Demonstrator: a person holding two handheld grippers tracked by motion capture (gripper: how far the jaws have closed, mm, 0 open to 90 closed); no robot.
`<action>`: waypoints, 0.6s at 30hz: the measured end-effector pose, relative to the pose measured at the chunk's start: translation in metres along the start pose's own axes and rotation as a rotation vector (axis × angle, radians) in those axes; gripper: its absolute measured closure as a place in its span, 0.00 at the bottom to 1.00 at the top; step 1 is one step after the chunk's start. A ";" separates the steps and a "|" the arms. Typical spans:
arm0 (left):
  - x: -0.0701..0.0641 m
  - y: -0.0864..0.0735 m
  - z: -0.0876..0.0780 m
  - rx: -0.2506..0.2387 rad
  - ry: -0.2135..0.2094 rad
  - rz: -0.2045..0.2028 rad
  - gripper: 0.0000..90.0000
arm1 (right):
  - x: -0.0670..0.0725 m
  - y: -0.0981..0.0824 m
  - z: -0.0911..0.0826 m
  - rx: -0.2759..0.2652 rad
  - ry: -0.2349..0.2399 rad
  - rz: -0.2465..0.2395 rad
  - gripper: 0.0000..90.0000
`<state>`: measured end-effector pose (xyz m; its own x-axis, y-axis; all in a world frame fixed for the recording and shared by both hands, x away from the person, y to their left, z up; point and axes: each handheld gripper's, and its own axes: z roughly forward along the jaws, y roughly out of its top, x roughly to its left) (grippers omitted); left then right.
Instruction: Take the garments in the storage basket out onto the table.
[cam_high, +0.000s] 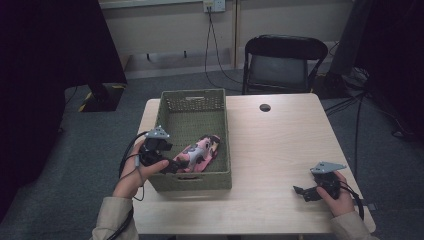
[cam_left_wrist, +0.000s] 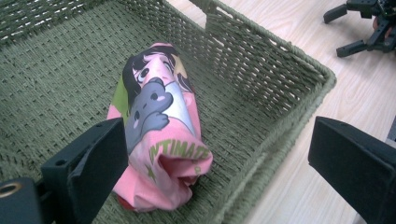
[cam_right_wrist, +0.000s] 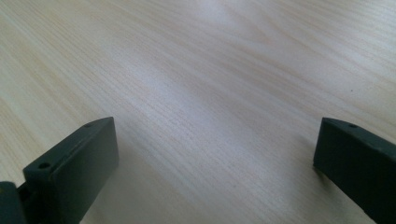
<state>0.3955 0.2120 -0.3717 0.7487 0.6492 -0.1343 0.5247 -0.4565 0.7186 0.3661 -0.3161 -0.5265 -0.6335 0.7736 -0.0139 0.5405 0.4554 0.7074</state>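
A rolled pink cloth (cam_high: 201, 152) printed with cartoon figures lies in the near part of a green woven basket (cam_high: 218, 103). In the left gripper view the same pink cloth (cam_left_wrist: 161, 126) rests on the floor of the basket (cam_left_wrist: 280, 74), just ahead of the jaws. My left gripper (cam_high: 176, 165) hangs over the basket's near left corner, open, with nothing between its jaws; the left gripper (cam_left_wrist: 219, 175) straddles the basket's rim. My right gripper (cam_high: 301, 193) rests low over the table at the near right, open and empty; the right gripper (cam_right_wrist: 215, 163) faces bare wood.
The light wooden table (cam_high: 280, 150) has a round cable hole (cam_high: 265, 107) near its far edge. A black folding chair (cam_high: 280, 62) stands behind the table. A cable hangs from a wall socket (cam_high: 214, 5). Dark curtains flank both sides.
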 end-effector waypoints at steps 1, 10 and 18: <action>0.002 0.002 0.002 -0.001 -0.002 -0.009 0.05 | 0.000 0.000 0.000 0.000 0.000 0.000 0.00; 0.010 0.009 0.016 -0.010 0.010 -0.030 0.04 | 0.000 0.000 0.000 0.000 0.000 0.000 0.00; 0.017 0.015 0.023 -0.020 0.025 -0.051 0.04 | 0.000 0.000 0.000 0.000 0.000 0.000 0.00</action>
<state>0.4260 0.2022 -0.3793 0.7107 0.6865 -0.1537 0.5532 -0.4103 0.7250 0.3662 -0.3161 -0.5265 -0.6338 0.7734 -0.0143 0.5402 0.4557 0.7075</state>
